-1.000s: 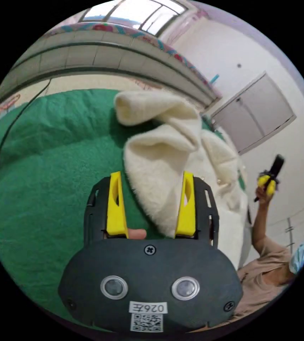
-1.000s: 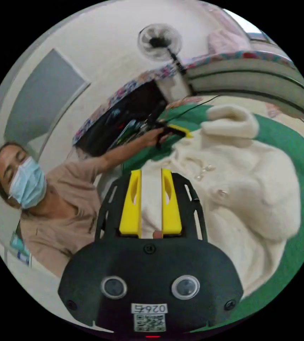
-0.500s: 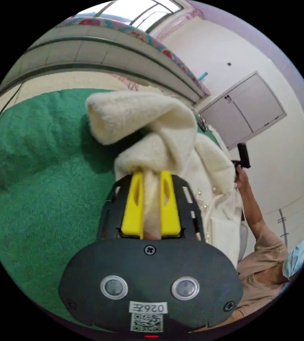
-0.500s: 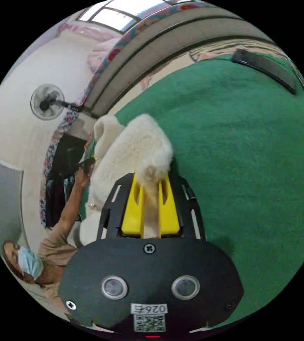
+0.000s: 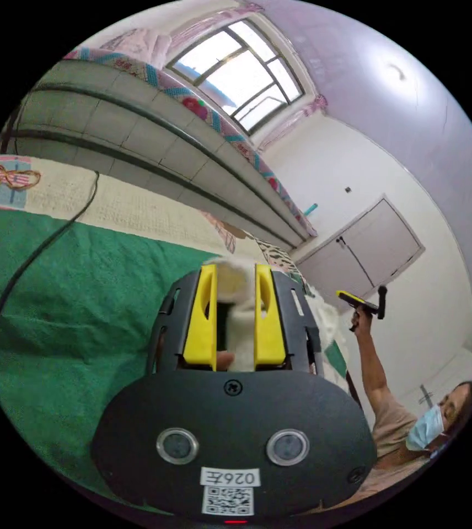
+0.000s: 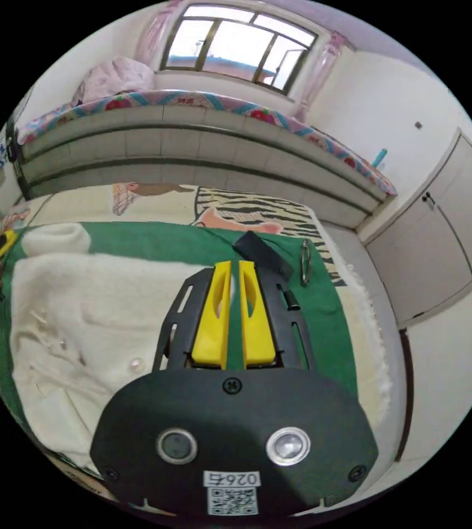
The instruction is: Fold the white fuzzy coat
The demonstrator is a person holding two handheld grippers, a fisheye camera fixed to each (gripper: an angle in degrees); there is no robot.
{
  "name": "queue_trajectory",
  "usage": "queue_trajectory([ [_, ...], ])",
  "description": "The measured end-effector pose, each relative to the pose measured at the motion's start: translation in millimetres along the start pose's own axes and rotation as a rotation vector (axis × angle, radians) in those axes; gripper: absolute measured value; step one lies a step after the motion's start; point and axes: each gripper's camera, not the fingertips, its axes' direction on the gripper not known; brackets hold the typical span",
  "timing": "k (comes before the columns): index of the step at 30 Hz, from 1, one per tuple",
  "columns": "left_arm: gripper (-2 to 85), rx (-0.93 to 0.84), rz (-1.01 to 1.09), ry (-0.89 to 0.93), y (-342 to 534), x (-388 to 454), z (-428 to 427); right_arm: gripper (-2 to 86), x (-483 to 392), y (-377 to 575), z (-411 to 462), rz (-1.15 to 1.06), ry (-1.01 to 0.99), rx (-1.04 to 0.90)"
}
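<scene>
soft daylight from the blown-out window, sharp centre, heavy fisheye bending at edges

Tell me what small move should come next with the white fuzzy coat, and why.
Probably open the right gripper and swing it over to the white fuzzy coat for a fresh grip. Its jaws stand nearly closed over the green towelling cloth, gripping nothing, while the left gripper has coat fabric between its jaws.
</scene>
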Motion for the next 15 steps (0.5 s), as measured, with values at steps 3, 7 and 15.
queue_trajectory([
  [3, 14.1, -0.263, 0.06, 0.039, 26.3, 5.3, 11.9, -0.2, 12.6, 29.9, -8.4, -0.021, -0.323, 0.053],
  [7, 18.8, -0.382, 0.106, -0.051, 83.9, 21.5, 3.1, -1.0, 16.8, 90.6, 6.1, -0.114, -0.53, -0.077],
  [15, 1.6, -0.542, 0.227, -0.347, 114.7, 60.8, 34.3, -1.0, 38.3, 185.4, 60.2, 0.074, -0.723, -0.269],
])
